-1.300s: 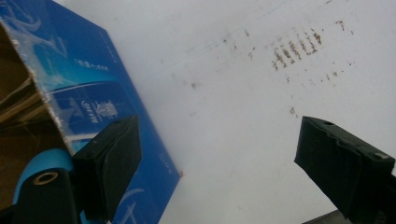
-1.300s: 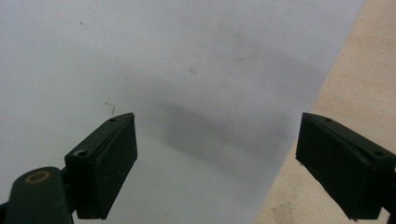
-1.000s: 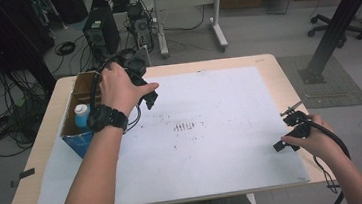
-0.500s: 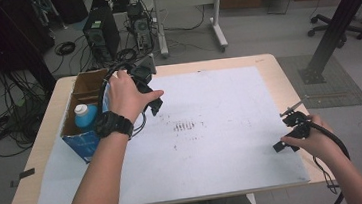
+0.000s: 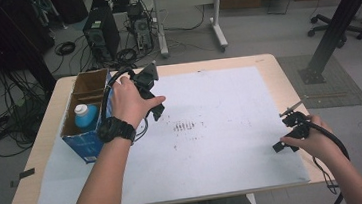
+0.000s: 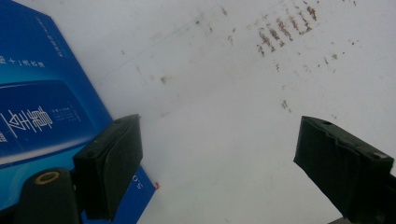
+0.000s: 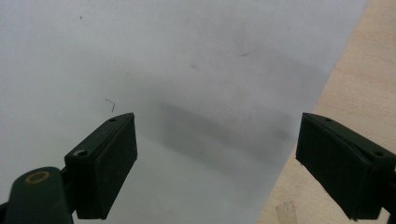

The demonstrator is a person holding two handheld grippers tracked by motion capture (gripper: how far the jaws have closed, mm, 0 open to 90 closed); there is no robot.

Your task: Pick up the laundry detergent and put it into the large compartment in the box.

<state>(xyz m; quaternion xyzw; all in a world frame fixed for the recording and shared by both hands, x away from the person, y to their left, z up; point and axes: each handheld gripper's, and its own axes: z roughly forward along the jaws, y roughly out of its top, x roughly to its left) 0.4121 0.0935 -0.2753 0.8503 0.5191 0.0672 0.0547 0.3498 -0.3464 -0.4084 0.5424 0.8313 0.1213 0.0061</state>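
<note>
Right gripper (image 5: 288, 131), black and two-jawed, rests low at the near right edge of the large white paper sheet (image 5: 223, 143) covering the pale wooden table (image 5: 270, 59); in the right gripper view its jaws stand wide apart with nothing between them, over the sheet's border and bare wood. Left gripper (image 5: 154, 97), also black and held in the left hand (image 5: 128, 103), hangs above the sheet at the table's far left; in the left gripper view (image 6: 212, 154) its jaws are likewise spread and empty, angled down at the paper. Just beside it, on the side of its left jaw, stands the open blue cardboard box (image 5: 86, 141), whose printed blue wall (image 6: 42, 112) fills the corner behind that jaw, apart from both pads. Inside the box sits a blue bottle with a white cap (image 5: 86, 116). A patch of brown marks (image 5: 186, 127) lies mid-sheet, between the two grippers.
</note>
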